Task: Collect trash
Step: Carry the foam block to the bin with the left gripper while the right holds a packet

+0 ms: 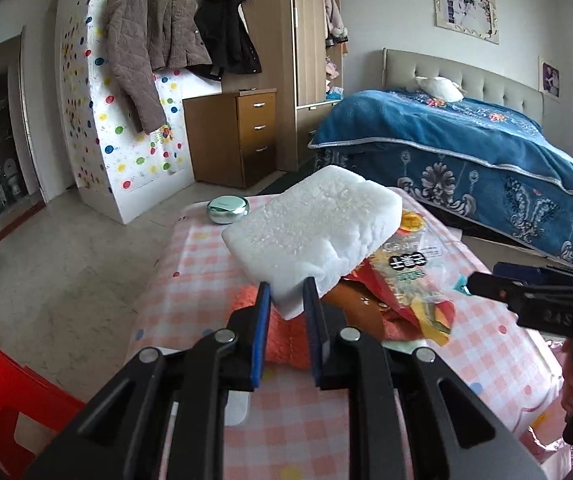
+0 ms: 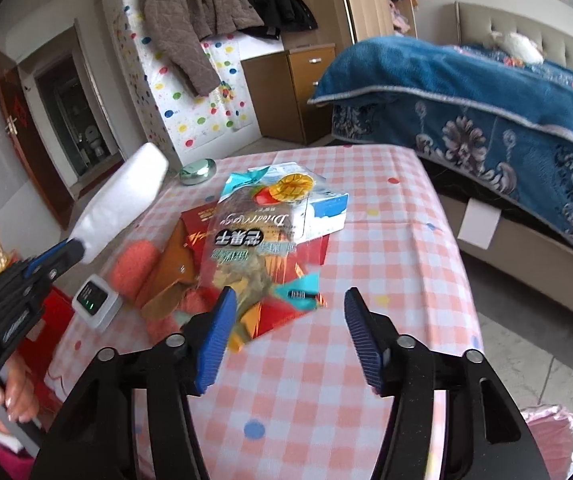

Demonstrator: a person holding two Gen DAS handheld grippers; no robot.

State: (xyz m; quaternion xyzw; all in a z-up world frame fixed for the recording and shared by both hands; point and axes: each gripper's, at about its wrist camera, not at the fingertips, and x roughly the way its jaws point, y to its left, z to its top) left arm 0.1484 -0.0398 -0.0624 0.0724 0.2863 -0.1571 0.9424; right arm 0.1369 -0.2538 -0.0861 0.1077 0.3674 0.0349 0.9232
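the left gripper [image 1: 286,300] is clamped on a white foam block [image 1: 314,224] lifted above the table [image 2: 366,392], while the right gripper [image 2: 288,340], jaws apart and empty, hangs near the snack bag [image 2: 254,236], which it likely must close on next.

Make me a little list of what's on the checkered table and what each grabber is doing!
left gripper: shut on the white foam block, held up off the table
right gripper: open, nothing between its pads, over the dried mango bag
table: pink checkered cloth
trash pile: dried mango bag on a red packet and a blue and white carton
also there: orange towel, round green tin, small white device with green lights
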